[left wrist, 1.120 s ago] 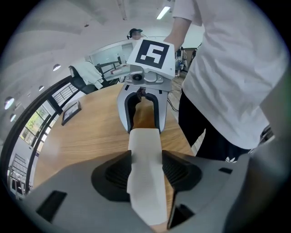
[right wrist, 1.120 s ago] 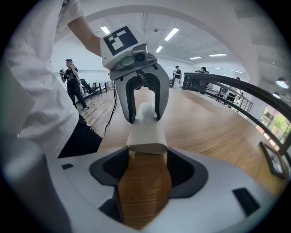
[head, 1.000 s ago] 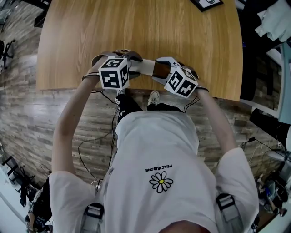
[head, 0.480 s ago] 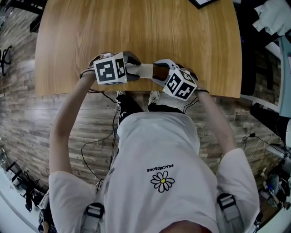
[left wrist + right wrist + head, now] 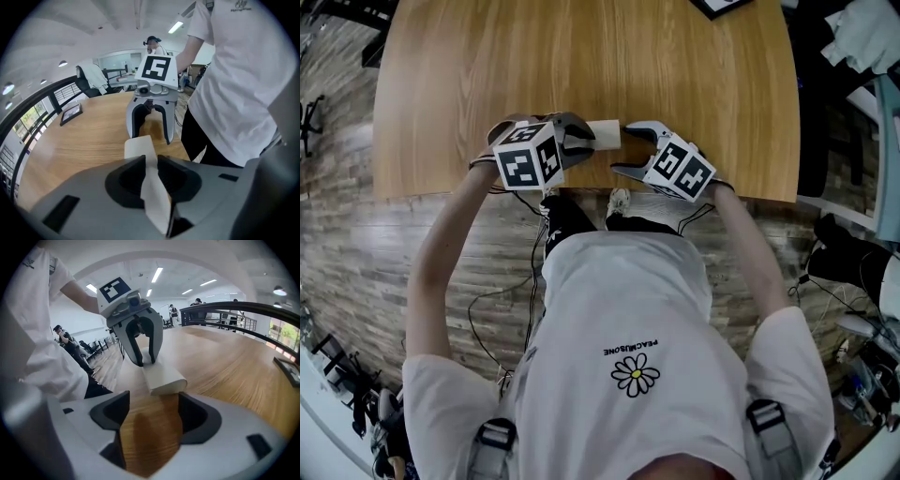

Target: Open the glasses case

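1. The worktop [image 5: 581, 56] is a wooden top. The person stands at its near edge, with a claw in each hand.
2. The case [image 5: 605, 134] is a white, oblong block. It is close to the near edge of the worktop, between the two claws, and its long side runs from one claw to the other.
3. The left claw [image 5: 581, 136] is closing on the left end of the case. In the left gripper view the case [image 5: 150, 187] stands between the jaws of the left claw [image 5: 150, 161], and both pads bear on its sides.
4. The right claw [image 5: 628, 148] is opening. Its jaws stand wide apart, and the right end of the case is just in front of them.
5. In the right gripper view only bare worktop [image 5: 225, 362] shows between the jaws of the right claw [image 5: 152, 401]. The case [image 5: 161, 376] ends just short of the pads and neither pad touches it.
6. The same view shows the left claw [image 5: 145, 363] clamped on the far end of the case.
7. The visible faces of the case show it as one closed block.
8. The views do not settle whether the free end of the case rests on the worktop.
9. A dark framed plate [image 5: 727, 7] lies at the far edge of the worktop, well apart from the case.
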`<action>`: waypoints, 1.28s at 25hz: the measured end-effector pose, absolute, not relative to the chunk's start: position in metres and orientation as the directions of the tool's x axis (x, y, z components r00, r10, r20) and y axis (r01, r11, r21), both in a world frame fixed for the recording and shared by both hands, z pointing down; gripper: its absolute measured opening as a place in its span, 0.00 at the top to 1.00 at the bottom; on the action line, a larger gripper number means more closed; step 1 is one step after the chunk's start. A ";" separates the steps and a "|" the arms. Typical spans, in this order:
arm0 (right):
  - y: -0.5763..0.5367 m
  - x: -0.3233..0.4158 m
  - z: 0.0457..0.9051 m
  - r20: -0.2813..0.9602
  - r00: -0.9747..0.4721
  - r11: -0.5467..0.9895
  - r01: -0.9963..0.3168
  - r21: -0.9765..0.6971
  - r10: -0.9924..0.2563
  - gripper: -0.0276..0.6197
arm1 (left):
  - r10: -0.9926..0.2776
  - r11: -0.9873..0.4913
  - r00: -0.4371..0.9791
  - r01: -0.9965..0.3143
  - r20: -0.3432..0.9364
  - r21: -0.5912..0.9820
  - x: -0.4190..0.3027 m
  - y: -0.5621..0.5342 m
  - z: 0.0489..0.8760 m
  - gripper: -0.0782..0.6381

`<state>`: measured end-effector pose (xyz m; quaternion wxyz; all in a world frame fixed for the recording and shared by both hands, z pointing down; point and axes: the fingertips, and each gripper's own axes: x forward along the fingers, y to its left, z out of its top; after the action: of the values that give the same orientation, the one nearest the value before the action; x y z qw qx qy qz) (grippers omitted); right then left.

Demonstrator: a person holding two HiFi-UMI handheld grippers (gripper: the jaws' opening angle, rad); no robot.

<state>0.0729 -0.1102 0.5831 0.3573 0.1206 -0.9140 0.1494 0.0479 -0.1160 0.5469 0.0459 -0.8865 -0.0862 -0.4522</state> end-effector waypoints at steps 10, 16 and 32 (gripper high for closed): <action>-0.112 0.079 0.585 0.714 -0.686 0.929 -0.341 -0.145 -0.140 0.48 | 0.021 -0.960 0.509 0.250 0.861 -0.124 0.044 -0.116 0.562 0.50; -0.123 0.076 0.588 0.734 -0.660 0.955 -0.291 -0.052 -0.161 0.48 | -0.130 -0.945 0.503 0.198 0.854 -0.260 0.045 -0.133 0.566 0.48; -0.129 0.068 0.590 0.754 -0.646 0.977 -0.212 -0.027 -0.120 0.48 | -0.059 -0.980 0.535 0.130 0.843 -0.151 0.054 -0.133 0.572 0.50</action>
<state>0.0681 -0.1291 0.5895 0.4104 0.0917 -0.9055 0.0565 0.0538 -0.1330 0.5721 0.0983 -0.8706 -0.0206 -0.4816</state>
